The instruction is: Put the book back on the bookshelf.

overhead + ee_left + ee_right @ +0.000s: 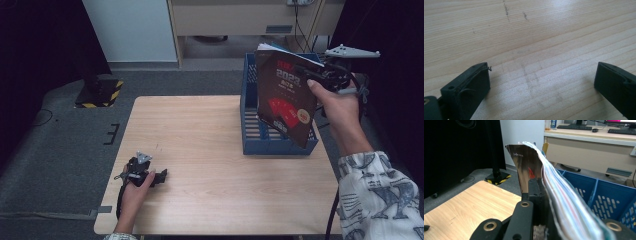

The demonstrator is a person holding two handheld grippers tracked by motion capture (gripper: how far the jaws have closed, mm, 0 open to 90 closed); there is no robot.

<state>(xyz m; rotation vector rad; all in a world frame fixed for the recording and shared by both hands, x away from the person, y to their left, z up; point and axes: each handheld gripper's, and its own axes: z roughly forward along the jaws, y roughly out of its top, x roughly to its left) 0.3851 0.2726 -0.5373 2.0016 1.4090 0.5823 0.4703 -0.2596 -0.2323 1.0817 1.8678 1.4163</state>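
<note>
A thick book with a dark red-and-black cover (pixel 286 95) hangs upright and a little tilted over the blue file rack (pixel 250 125) at the table's right side. My right gripper (pixel 325 75) is shut on its edge, held by a hand from the right. In the right gripper view the book (pixel 554 182) runs away from the jaws, its page edges bowed, with the rack's compartments (pixel 609 195) below to the right. My left gripper (pixel 162 176) rests on the table near the front left corner. Its jaws (pixel 542 75) stand wide open over bare wood.
The wooden table (pixel 200 135) spreads between the two hands. A stand with a yellow-black striped base (pixel 97 92) sits on the grey floor beyond the table's left corner. A desk and cabinet (pixel 240 20) stand at the back.
</note>
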